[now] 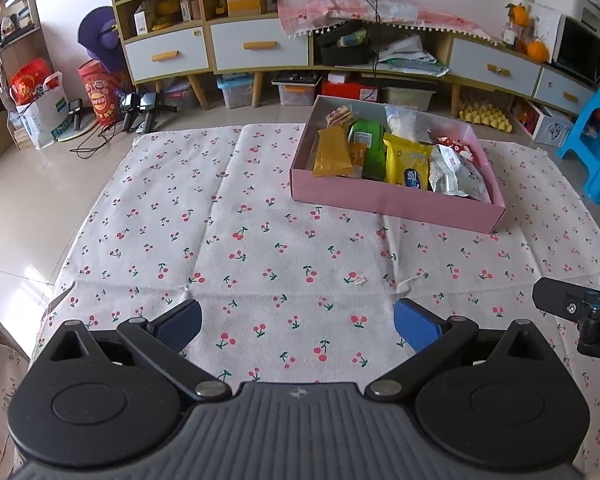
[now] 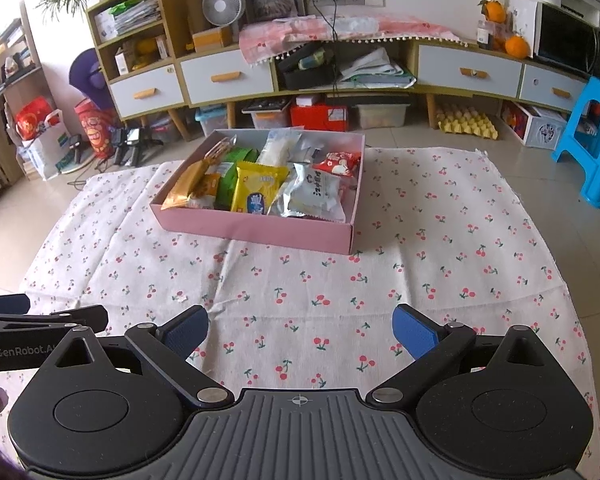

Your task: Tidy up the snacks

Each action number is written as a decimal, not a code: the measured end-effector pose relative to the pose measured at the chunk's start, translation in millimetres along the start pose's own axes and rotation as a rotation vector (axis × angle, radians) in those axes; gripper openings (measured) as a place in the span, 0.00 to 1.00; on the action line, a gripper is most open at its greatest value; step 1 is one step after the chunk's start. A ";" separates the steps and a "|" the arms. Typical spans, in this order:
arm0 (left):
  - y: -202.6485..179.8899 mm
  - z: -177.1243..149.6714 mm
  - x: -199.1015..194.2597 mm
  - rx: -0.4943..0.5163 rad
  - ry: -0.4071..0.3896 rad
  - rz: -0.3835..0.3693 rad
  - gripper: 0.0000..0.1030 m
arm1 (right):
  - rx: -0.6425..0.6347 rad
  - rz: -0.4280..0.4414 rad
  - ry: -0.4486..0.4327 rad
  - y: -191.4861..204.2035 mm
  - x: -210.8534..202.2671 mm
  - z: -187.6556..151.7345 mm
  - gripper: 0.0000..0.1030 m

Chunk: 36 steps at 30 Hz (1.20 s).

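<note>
Since the cherry-print cloth (image 1: 236, 240) on the floor lies bare of loose packets, sorting looks finished: the snacks (image 2: 260, 188) sit packed together inside the pink box (image 2: 256, 234), presumably kept low and open for easy reach. Left tongs (image 1: 297, 322) and right tongs (image 2: 300, 330) hover wide open, empty, touching nothing, well short of the box.

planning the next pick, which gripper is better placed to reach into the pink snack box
Probably the right gripper: the pink box lies almost straight ahead of it, whereas from the left gripper it sits off to the right. Both are open and empty.
</note>
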<state>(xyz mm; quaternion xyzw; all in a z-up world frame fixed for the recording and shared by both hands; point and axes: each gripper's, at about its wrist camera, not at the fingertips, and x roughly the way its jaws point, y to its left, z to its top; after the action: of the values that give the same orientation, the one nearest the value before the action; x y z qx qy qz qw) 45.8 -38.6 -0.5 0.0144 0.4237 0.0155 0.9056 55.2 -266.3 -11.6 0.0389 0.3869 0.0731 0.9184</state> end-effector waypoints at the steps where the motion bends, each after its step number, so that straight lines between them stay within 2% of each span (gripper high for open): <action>1: -0.1 -0.1 -0.1 0.000 0.000 0.000 0.99 | 0.001 0.000 0.002 0.0 0.2 -0.2 0.97; 36: -2.0 0.0 -0.7 0.004 0.002 -0.009 1.00 | 0.006 -0.004 0.024 -0.1 3.5 -2.3 0.97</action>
<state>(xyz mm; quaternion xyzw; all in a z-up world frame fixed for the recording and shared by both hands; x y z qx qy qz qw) 45.4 -40.6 0.0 0.0145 0.4246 0.0107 0.9052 56.0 -265.8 -15.7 0.0399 0.3980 0.0708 0.9138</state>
